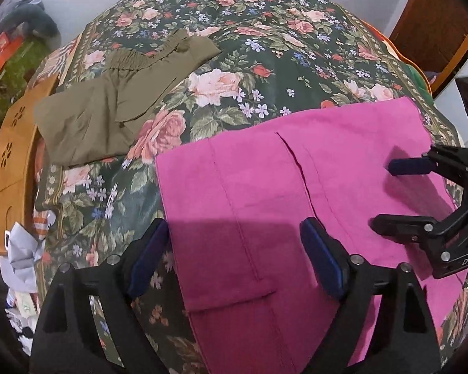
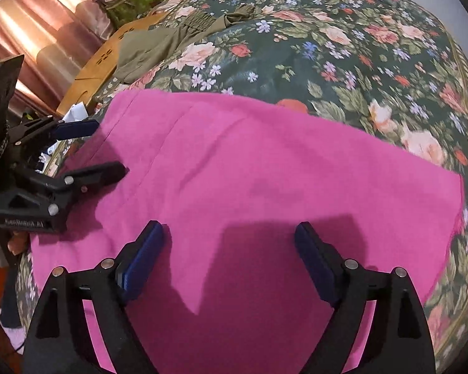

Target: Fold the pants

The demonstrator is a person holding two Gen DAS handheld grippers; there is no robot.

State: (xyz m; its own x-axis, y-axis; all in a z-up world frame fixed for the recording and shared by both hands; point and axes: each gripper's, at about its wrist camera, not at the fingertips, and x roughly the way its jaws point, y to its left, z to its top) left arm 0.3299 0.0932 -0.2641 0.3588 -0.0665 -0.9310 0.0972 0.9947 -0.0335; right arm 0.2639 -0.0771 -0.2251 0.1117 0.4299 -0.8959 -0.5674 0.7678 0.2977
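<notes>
Pink pants point(image 1: 280, 202) lie flat on a floral bedspread point(image 1: 234, 46), filling the near part of both views point(image 2: 249, 187). My left gripper point(image 1: 234, 249) hovers open and empty over the pants' left edge, with a seam and a pocket flap below it. It also shows at the left of the right wrist view point(image 2: 109, 146). My right gripper point(image 2: 229, 252) is open and empty above the pants' near part. It also shows at the right of the left wrist view point(image 1: 380, 193), over the pants' right side.
Olive-green pants point(image 1: 109, 103) lie folded at the bed's far left. A wooden headboard point(image 1: 12, 162) with flower cut-outs runs along the left edge. Clutter and papers point(image 1: 21, 249) lie beyond it. A wooden door point(image 1: 430, 25) stands at the far right.
</notes>
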